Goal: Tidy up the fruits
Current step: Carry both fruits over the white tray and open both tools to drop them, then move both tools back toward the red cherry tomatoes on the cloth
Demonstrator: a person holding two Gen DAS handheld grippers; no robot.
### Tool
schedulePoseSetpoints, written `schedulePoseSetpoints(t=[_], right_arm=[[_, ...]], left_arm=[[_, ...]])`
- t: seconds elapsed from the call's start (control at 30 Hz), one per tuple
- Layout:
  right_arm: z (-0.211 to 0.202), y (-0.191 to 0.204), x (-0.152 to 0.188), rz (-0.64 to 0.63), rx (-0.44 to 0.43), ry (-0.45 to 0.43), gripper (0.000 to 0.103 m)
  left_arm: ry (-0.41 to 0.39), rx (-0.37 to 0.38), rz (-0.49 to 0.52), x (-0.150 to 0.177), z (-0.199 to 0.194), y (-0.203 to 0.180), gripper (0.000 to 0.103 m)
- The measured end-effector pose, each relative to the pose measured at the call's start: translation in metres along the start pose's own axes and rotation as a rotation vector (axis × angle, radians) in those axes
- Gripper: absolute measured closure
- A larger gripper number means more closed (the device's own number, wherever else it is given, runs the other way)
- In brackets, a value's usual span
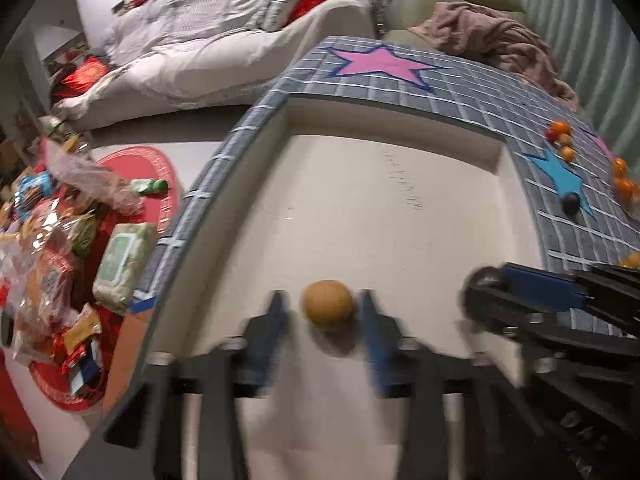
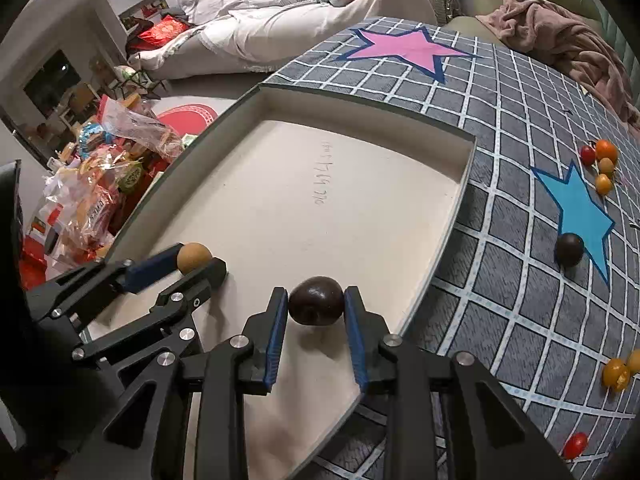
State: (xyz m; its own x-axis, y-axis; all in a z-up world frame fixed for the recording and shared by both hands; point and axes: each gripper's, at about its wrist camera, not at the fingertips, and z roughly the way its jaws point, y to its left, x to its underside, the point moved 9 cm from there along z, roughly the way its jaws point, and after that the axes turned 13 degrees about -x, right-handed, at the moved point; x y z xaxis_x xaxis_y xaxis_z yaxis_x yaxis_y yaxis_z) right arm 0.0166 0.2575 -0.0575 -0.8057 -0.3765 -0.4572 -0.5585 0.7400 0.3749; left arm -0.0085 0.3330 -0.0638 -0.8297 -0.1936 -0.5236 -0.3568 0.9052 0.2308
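Note:
A shallow cream tray [image 2: 280,200] lies on a grey grid tablecloth [image 2: 500,300]; it also shows in the left wrist view [image 1: 360,208]. My left gripper [image 1: 326,308] has its fingers around a tan round fruit [image 1: 329,305] just above the tray floor, with small gaps on both sides; it also shows in the right wrist view [image 2: 196,264]. My right gripper [image 2: 316,306] is shut on a dark brown round fruit [image 2: 316,306] over the tray's near right corner; it shows in the left wrist view [image 1: 492,292].
Loose fruits lie on the cloth to the right: a dark one [image 2: 569,249] on the blue star [image 2: 580,212], small orange and red ones [image 2: 602,164], others near the edge [image 2: 616,372]. Snack bags [image 2: 104,184] crowd the floor at left. A sofa [image 2: 280,20] stands behind.

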Motion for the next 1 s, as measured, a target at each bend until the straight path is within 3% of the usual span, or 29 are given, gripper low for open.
schedulePoseSetpoints(t=[0.03, 0.07, 0.1, 0.17, 0.33, 0.43, 0.57, 0.77, 1.0], right_arm=[[-0.003, 0.0, -0.001, 0.002, -0.007, -0.008, 0.07], [-0.007, 0.0, -0.002, 0.005, -0.02, -0.018, 0.063], [-0.012, 0.002, -0.003, 0.004, -0.029, -0.029, 0.047], [-0.018, 0.005, -0.006, -0.007, -0.03, -0.048, 0.032], [-0.03, 0.007, -0.004, -0.021, 0.012, -0.06, 0.023], [-0.039, 0.007, -0.002, -0.01, -0.005, -0.074, 0.017], [-0.053, 0.007, 0.001, -0.02, 0.008, -0.1, 0.0], [-0.071, 0.0, 0.015, -0.011, 0.019, -0.113, 0.0], [-0.099, -0.027, 0.047, 0.023, 0.059, -0.128, 0.0]], left_arm=[[-0.004, -0.011, -0.022, -0.001, 0.001, 0.006, 0.019], [-0.015, -0.007, -0.057, -0.002, 0.0, 0.012, 0.016], [-0.021, 0.001, -0.08, -0.002, 0.0, 0.016, 0.016], [-0.007, 0.003, -0.109, -0.001, 0.0, 0.022, 0.016], [0.002, 0.03, -0.131, 0.003, -0.006, 0.025, 0.016], [0.026, 0.058, -0.13, 0.008, -0.007, 0.021, 0.016], [0.045, 0.052, -0.105, 0.019, -0.012, 0.015, 0.016], [0.065, 0.073, -0.059, 0.035, -0.027, 0.003, 0.016], [-0.015, 0.041, 0.035, 0.047, -0.06, -0.016, 0.016]])
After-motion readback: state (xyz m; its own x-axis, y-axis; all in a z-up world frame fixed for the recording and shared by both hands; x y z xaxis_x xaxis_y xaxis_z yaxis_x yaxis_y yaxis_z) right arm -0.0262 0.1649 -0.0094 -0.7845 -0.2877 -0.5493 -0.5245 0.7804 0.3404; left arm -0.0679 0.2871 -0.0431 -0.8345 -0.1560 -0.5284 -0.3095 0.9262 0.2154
